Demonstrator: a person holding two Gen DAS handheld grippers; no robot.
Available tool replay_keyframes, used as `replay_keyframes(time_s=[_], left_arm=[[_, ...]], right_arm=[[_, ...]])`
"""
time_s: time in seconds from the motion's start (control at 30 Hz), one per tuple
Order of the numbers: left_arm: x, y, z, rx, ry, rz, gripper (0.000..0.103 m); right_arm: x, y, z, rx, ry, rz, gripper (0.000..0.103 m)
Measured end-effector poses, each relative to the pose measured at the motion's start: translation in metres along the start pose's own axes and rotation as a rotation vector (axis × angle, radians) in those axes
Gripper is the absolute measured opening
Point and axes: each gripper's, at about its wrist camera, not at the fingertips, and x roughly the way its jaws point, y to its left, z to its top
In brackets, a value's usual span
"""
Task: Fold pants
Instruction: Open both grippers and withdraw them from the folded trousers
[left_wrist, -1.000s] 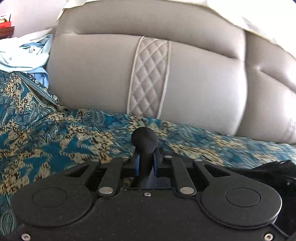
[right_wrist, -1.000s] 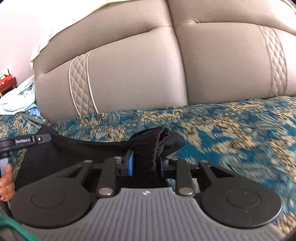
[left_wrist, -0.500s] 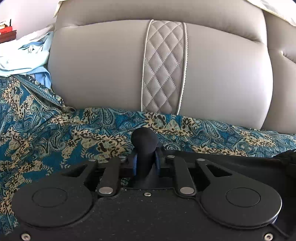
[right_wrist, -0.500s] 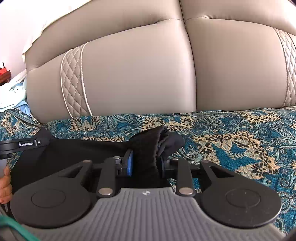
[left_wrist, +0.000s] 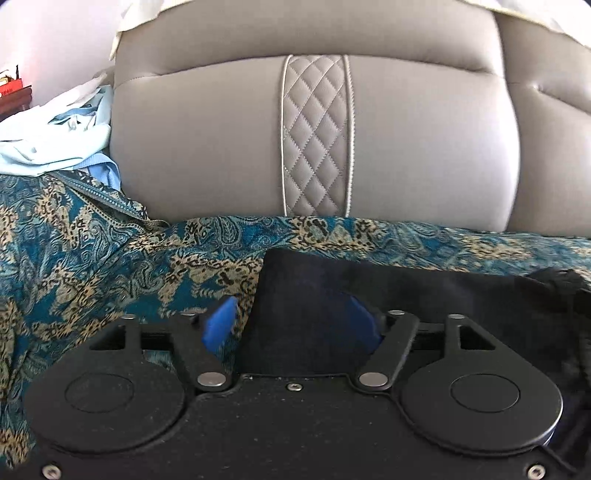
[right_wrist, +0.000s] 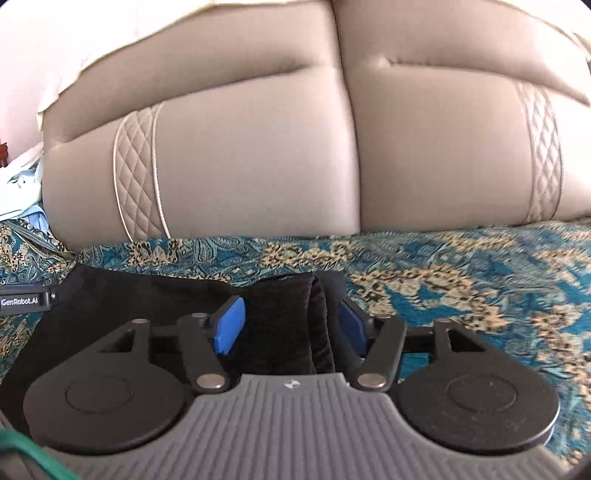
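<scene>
On patterned teal-and-gold cloth spread over a sofa seat, black pants lie flat, running between both tools. Much of the garment is hidden: gripper bodies fill the lower part of each wrist view, and the right edge of the left view cuts the fabric off where it turns dark and hard to read.

Left gripper: jaws opening, blue pads well apart. A corner of the pants sits between them; the left pad stands clear of the fabric, while the right pad is blurred against the black cloth, so contact there is uncertain, probably none.

Right gripper: jaws opening too. A thick bunched fold of the pants rests between the blue pads; the left pad shows a narrow gap to the cloth, the right one is partly hidden behind the fold.

At the left edge of the right view, a black bar with a white label pokes in, likely part of the other tool. A green cord crosses the bottom left corner.

Behind: grey leather sofa backrest with a quilted diamond strip, close beyond the pants. Pale blue crumpled clothes are heaped at the far left end of the seat. A cream sheet drapes over the backrest top. Pinkish wall and a dark wooden shelf edge at far left.
</scene>
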Motion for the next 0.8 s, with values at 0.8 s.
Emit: replay_keyframes(time_s=[0.8], left_arm=[[-0.148, -0.011, -0.131, 0.062, -0.062, -0.07, 0.1]], right_arm=[[-0.134, 0.046, -0.11, 0.002, -0.172, -0.094, 0.102]])
